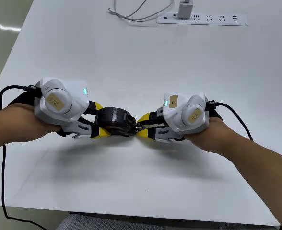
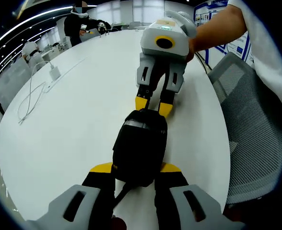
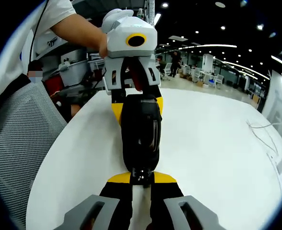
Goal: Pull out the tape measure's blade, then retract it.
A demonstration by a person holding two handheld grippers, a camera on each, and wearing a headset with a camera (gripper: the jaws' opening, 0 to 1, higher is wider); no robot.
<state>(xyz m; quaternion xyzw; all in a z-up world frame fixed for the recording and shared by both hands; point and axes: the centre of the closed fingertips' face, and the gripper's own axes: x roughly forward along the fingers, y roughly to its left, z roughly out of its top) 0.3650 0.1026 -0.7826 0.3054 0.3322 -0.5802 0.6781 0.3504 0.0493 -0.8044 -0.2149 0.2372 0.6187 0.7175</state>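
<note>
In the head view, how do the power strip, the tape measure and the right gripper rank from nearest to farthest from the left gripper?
1. tape measure, held in the left gripper's jaws.
2. right gripper, just beyond it, to the right.
3. power strip, far back on the right.

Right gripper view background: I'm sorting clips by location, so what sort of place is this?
Probably a large open-plan lab or workshop hall: long strips of ceiling lights, more benches with people far behind, and a white workbench beside a mesh chair.
</note>
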